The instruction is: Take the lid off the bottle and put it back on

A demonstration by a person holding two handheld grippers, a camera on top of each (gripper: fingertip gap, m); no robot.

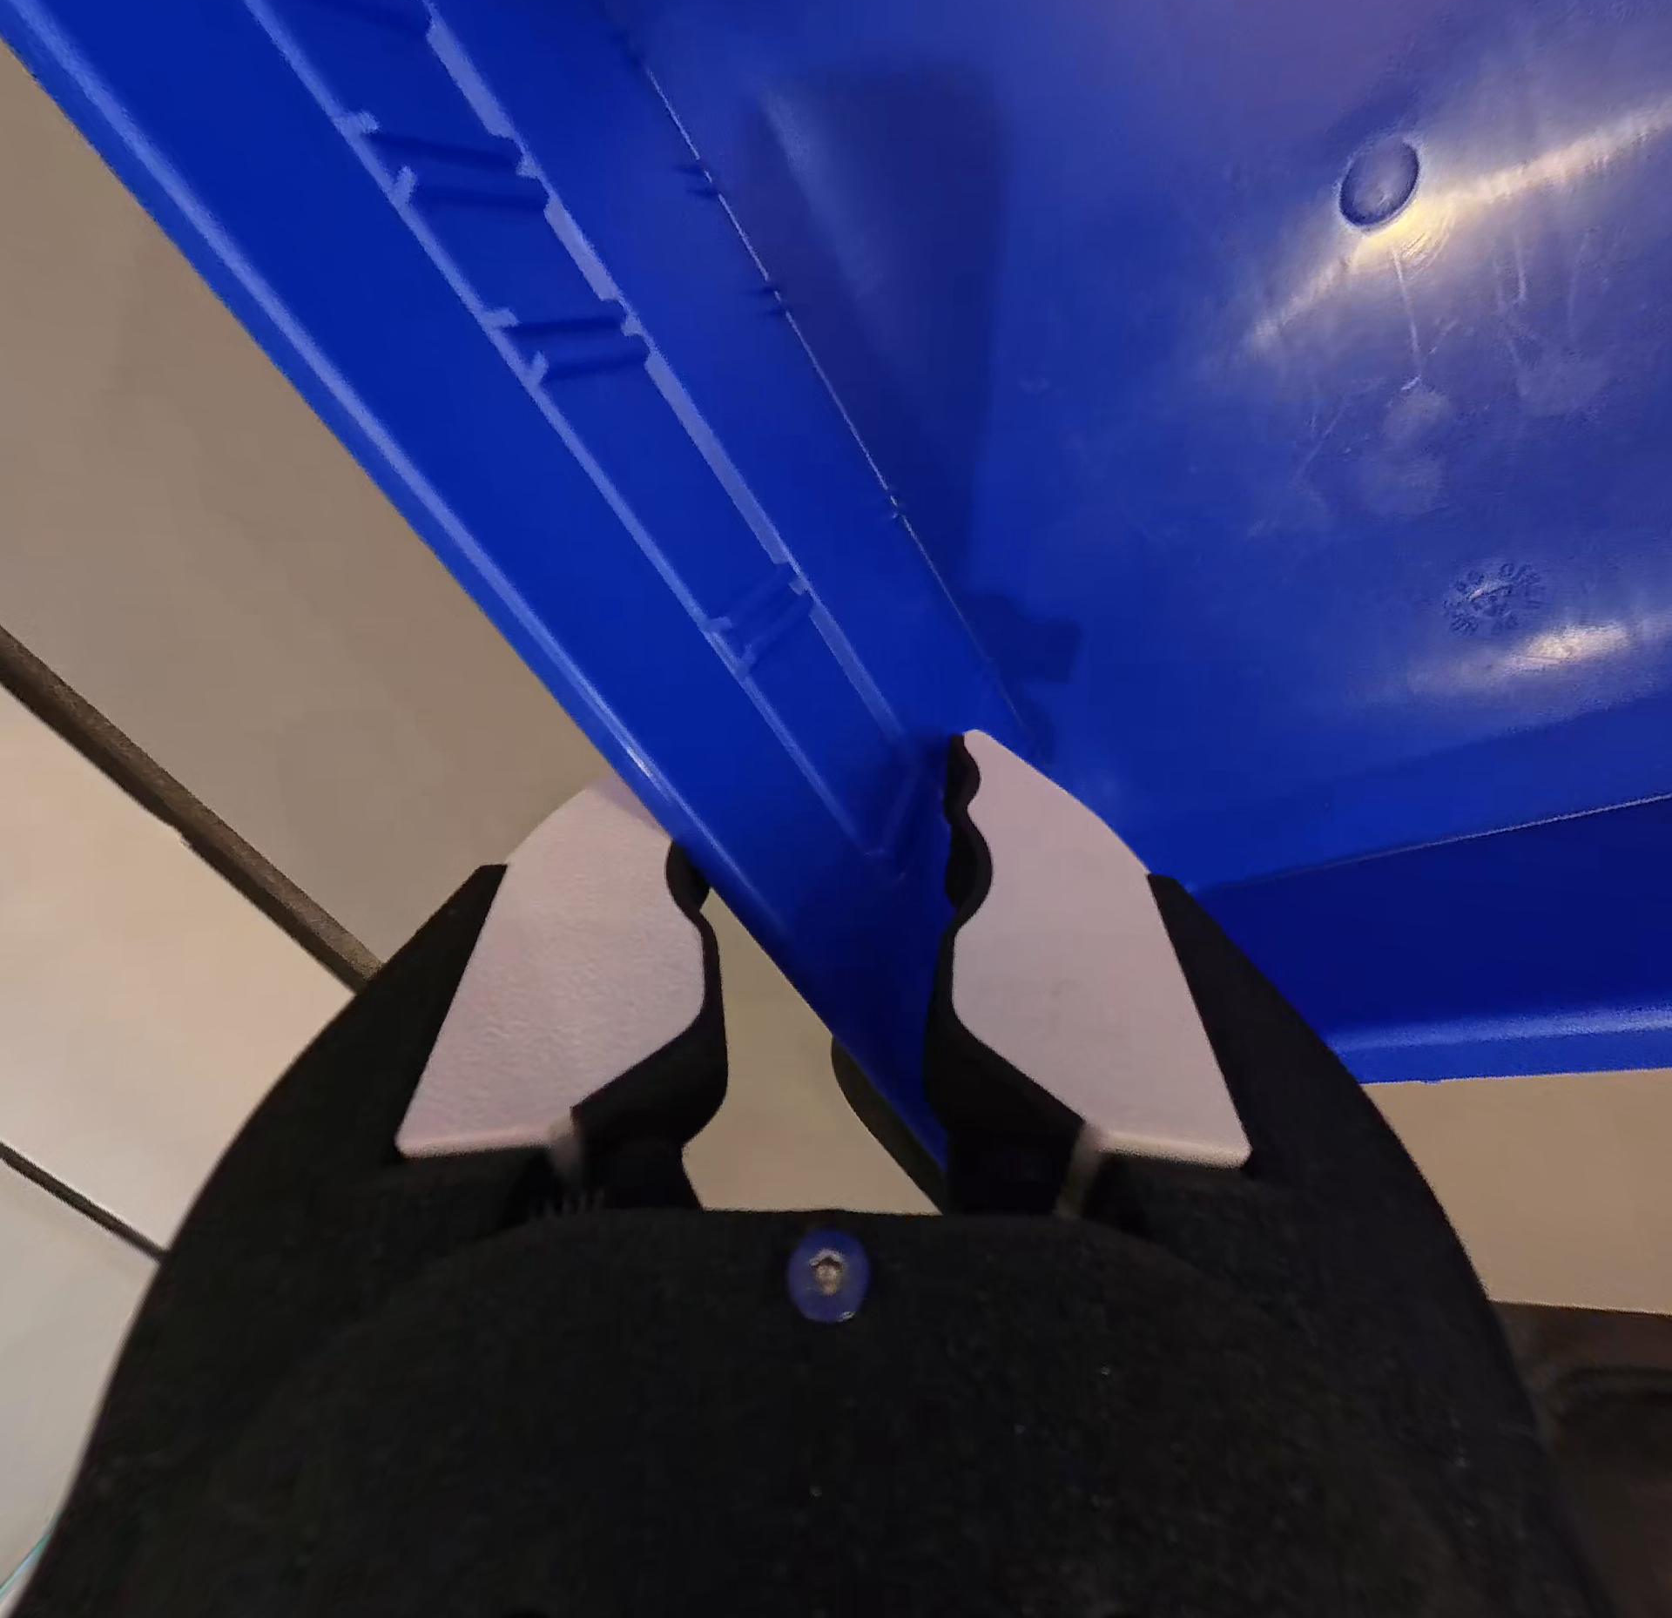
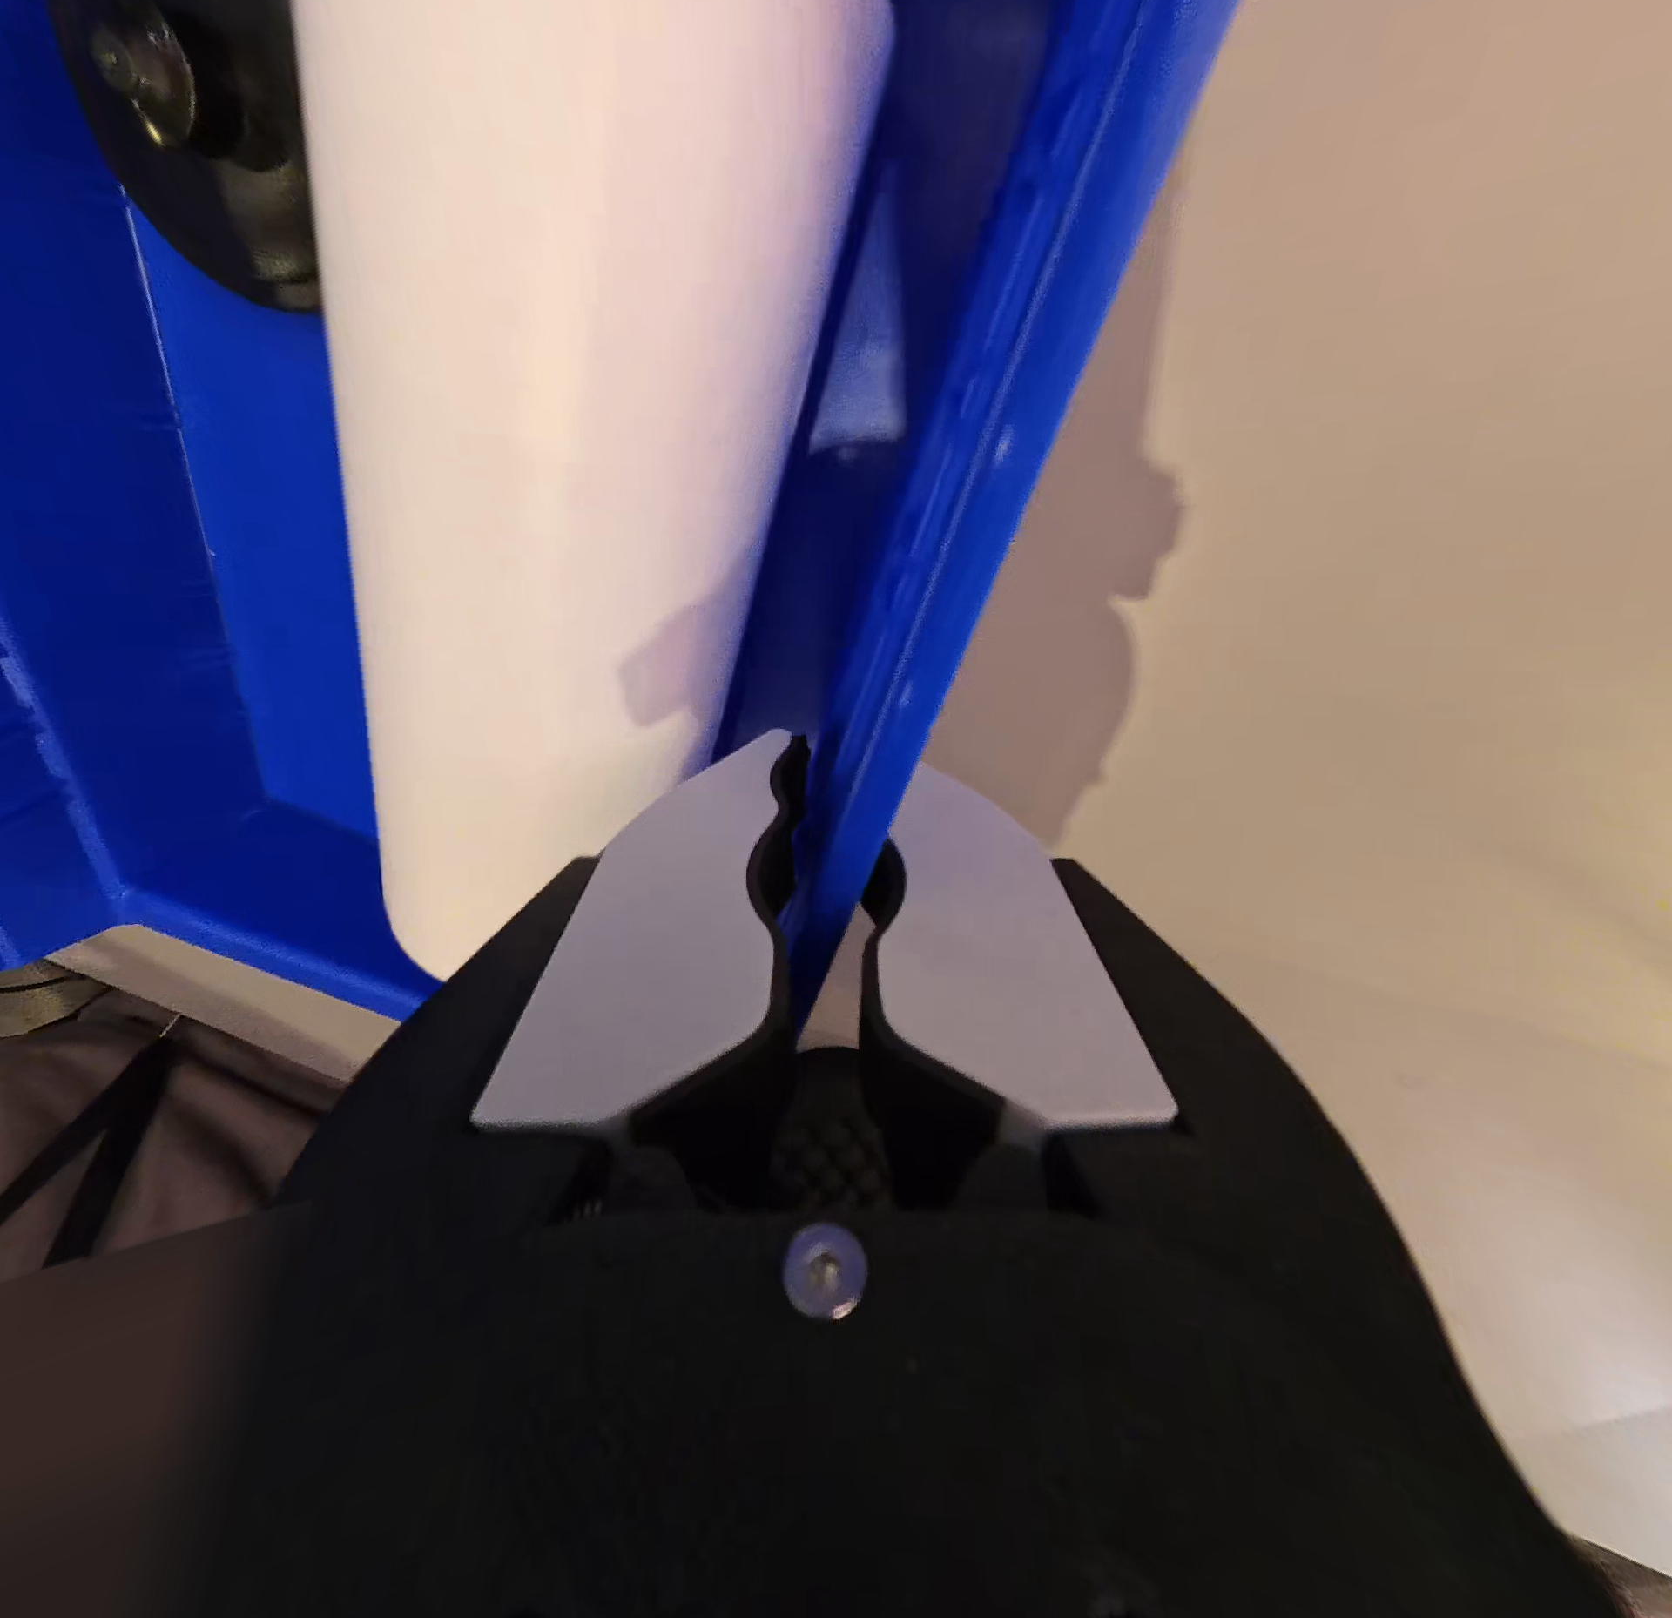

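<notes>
- Beige tabletop (image 1: 226, 507) fills the background in both wrist views, crossed by a dark seam (image 1: 181, 805) that runs from nine o'clock toward the middle of the left wrist view.
- We see a large, glossy blue plastic bin (image 1: 1176, 353) across the upper part of the left wrist view; its ribbed rim (image 1: 579, 326) runs from eleven o'clock down to the centre.
- Our left gripper (image 1: 819, 837), black with pale finger plates, has its jaws closed on that ribbed rim; one finger (image 1: 588, 959) sits outside the bin and the other (image 1: 1040, 896) inside against the wall.
- Scuffs and bright glare mark the bin's inner surface toward two o'clock.
- In the right wrist view the blue rim (image 2: 995, 398) runs from one o'clock down to the centre, and our right gripper (image 2: 837, 837) clamps it with the jaws nearly together, the thin edge pinched between them.
- A tall, smooth white cylindrical bottle (image 2: 579, 353) lies inside the bin, from twelve o'clock to just beside the right gripper's inner finger (image 2: 660, 941).
- We cannot tell whether its lid is on; the top end is out of view.
- A round black part with a metal screw (image 2: 145, 73) shows at eleven o'clock, behind the bottle.
- Shadows of the gripper fall on the tabletop at three o'clock.
</notes>
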